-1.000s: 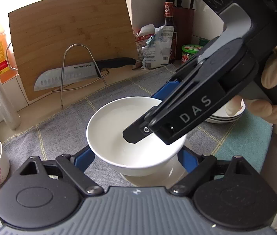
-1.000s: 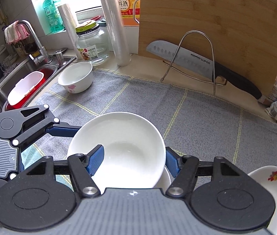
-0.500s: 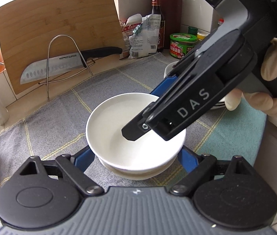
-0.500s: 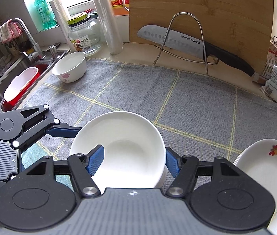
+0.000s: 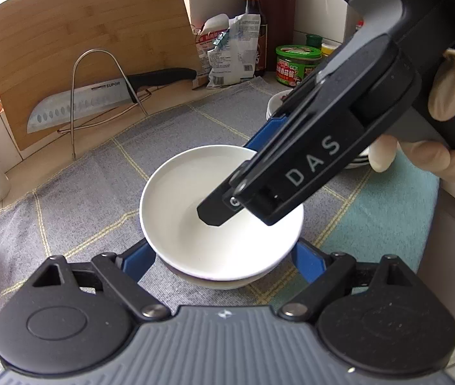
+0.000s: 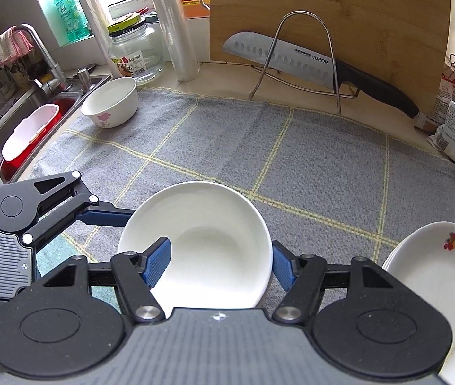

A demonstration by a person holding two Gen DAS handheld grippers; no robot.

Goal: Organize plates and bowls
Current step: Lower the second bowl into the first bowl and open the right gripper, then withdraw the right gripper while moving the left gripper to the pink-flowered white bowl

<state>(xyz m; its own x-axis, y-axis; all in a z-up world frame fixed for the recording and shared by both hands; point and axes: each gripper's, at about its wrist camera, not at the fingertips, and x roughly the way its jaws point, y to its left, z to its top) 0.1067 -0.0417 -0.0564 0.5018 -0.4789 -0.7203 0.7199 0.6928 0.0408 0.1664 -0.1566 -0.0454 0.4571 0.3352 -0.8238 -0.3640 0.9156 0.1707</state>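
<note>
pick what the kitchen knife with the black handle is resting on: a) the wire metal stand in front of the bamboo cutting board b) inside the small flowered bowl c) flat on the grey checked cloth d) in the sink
a: the steel-bladed kitchen knife with the black handle lies across the wire metal stand, which stands against the upright bamboo cutting board.

Between the blue-padded jaws sits a plain white ceramic bowl [image 6: 208, 240]. Beneath lies a grey woven cloth with yellow grid lines [image 6: 291, 160]. Ahead-left, a small white bowl with pink flowers [image 6: 110, 102]; right, a white plate with red-orange motif [image 6: 433, 276].
</note>
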